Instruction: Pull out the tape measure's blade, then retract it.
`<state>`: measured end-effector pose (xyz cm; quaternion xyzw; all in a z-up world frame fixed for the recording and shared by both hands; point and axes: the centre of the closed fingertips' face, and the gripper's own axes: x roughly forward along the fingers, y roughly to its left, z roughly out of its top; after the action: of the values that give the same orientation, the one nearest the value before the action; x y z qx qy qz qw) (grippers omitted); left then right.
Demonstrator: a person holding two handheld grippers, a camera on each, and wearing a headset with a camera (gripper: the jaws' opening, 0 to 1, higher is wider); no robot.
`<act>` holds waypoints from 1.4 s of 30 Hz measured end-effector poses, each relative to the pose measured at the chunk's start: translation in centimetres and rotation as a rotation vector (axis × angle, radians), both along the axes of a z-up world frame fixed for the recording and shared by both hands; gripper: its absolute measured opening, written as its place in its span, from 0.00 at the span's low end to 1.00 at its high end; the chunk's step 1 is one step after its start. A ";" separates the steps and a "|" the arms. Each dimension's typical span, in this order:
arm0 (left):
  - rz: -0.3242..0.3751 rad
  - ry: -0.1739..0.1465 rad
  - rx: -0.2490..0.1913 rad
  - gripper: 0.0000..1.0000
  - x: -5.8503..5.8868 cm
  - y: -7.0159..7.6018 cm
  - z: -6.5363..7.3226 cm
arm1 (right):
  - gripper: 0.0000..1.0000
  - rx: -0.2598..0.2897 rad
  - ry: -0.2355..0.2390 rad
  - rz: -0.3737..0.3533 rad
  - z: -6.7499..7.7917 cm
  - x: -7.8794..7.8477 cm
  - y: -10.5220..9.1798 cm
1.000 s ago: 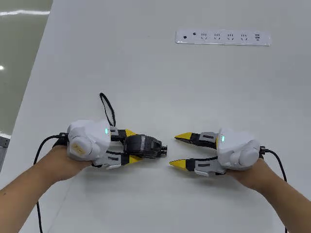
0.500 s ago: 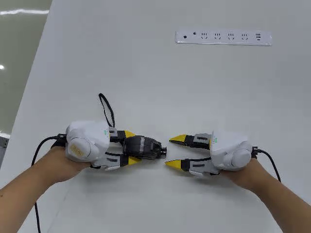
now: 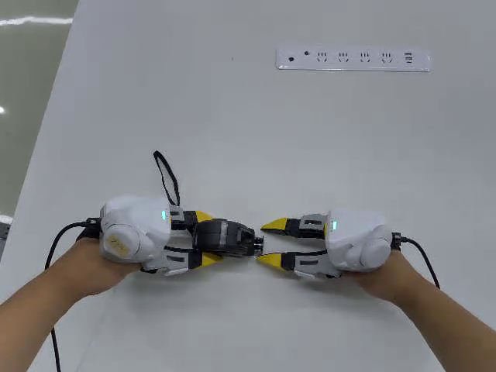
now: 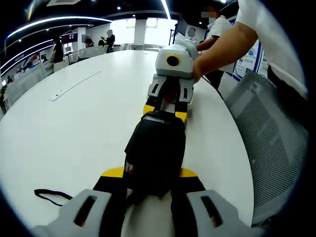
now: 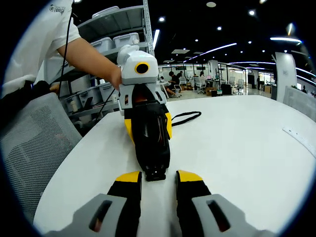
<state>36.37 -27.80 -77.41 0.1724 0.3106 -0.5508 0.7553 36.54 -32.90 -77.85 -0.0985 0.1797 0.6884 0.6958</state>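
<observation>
On the white worktop (image 3: 310, 139) the main change is on the right side. One second ago the right gripper (image 3: 266, 242) was well apart from the tape measure (image 3: 225, 236). Now it has come toward the left, and its yellow tips stand just beside the front end of the case, one on each side. Its jaws are apart and hold nothing.

The left gripper (image 3: 208, 237) has stayed in its place, clamped on the black tape measure, not far from the near edge of the worktop and well away from the power strip (image 3: 353, 60) at the far edge.

In the right gripper view the small hook of the blade (image 5: 155, 174) lies between the open jaws. No blade is pulled out yet, so I judge that the approach is nearly finished. The next step should be to close on the hook and then pull it away from the case.

The black strap (image 3: 165, 177) lies loose behind the left gripper.
</observation>
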 end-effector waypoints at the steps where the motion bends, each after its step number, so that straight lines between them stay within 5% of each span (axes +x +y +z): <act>1: 0.000 0.000 0.000 0.31 0.0 0.0 0.0 | 0.27 0.000 -0.002 0.004 0.0 -0.1 0.1; 16: 0.001 0.002 -0.006 0.30 0.0 -0.1 0.0 | 0.15 0.001 -0.021 0.046 -0.1 -0.6 0.3; 42: -0.003 -0.002 -0.010 0.30 0.0 -0.1 0.1 | 0.13 0.015 -0.019 0.037 -0.1 -0.5 0.4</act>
<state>36.35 -27.91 -77.31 0.1694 0.3068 -0.5533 0.7556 36.02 -32.53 -78.00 -0.1031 0.1663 0.7016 0.6852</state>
